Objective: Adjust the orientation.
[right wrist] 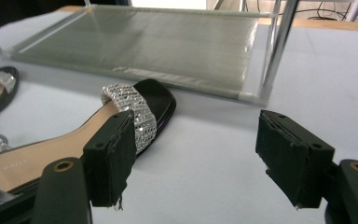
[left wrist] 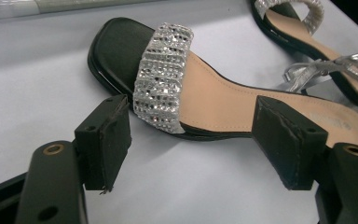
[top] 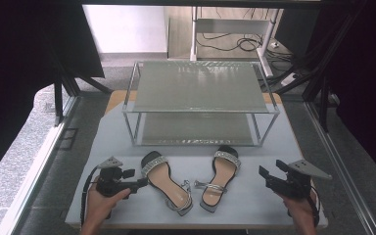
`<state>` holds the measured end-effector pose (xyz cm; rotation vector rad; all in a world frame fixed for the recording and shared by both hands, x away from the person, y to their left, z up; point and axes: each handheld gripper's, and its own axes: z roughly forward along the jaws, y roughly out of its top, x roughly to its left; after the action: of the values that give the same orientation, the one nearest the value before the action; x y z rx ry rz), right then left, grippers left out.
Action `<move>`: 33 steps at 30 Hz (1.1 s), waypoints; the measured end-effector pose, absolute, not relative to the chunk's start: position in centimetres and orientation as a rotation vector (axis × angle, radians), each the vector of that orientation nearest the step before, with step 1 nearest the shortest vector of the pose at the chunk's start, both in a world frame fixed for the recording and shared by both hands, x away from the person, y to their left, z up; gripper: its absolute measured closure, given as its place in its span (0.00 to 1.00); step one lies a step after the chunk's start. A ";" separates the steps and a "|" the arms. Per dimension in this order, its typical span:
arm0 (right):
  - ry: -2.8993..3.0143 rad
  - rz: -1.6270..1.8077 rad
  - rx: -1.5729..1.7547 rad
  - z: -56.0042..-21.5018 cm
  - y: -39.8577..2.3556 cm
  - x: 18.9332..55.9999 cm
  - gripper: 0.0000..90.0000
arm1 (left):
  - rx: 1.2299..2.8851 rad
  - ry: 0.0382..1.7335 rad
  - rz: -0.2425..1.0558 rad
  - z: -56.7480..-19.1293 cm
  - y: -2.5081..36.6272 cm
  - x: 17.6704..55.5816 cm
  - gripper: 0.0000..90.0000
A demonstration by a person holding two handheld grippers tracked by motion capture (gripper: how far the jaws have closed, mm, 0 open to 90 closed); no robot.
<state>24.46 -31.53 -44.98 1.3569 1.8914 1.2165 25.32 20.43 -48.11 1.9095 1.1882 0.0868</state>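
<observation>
A: High view first: you have two sandals lying on the pale, smooth table, toes toward the two-tier shelf rack of ribbed grey panels in a thin metal frame.

B: What do they look like close up?

A: The left sandal has a square black toe, a tan insole and a broad rhinestone band that glitters in rows; the right sandal matches, with a silver ankle strap curled at its heel.

B: And your tools?

A: Your left gripper sits just beside the left sandal, jaws spread wide, nothing between the pads. Your right gripper is near the right sandal but apart from it, jaws equally wide and empty.

B: Room?

A: Bare table lies between the toes and the rack's lower shelf, and to the right of your right gripper up to the table edge.
</observation>
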 end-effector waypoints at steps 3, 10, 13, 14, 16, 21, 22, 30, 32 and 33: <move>1.885 1.224 1.343 -44.5 -31.8 24.3 0.33 | 1.897 1.172 0.101 -47.7 20.3 25.2 0.32; 1.917 1.256 1.267 -42.8 -30.9 24.0 0.39 | 1.905 1.130 0.080 -47.6 20.1 24.4 0.31; 1.957 1.292 1.219 -42.3 -29.9 23.8 0.42 | 1.919 1.128 0.082 -47.5 19.8 24.1 0.31; 1.957 1.292 1.219 -42.3 -29.9 23.8 0.42 | 1.918 1.124 0.082 -47.5 19.7 24.0 0.31; 1.998 1.319 1.181 -42.0 -28.9 23.6 0.46 | 1.913 1.111 0.082 -47.3 19.5 23.6 0.31; 2.053 1.335 1.128 -41.9 -27.7 23.4 0.52 | 1.907 1.110 0.100 -46.9 19.4 23.6 0.31; 2.067 1.331 1.113 -41.9 -27.3 23.4 0.54 | 1.905 1.109 0.104 -46.9 19.4 23.6 0.31; 2.207 1.352 0.984 -41.8 -24.0 22.6 0.73 | 1.900 1.112 0.100 -46.7 19.4 23.3 0.32; 2.256 1.367 0.944 -42.1 -22.5 22.4 0.81 | 1.902 1.105 0.105 -46.5 19.3 23.3 0.32; 2.256 1.367 0.944 -42.1 -22.5 22.4 0.81 | 1.900 1.102 0.107 -46.4 19.2 23.2 0.32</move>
<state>22.38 -22.48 -42.09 0.9440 2.2565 1.3668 23.22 19.22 -46.41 1.9002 1.1024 0.1074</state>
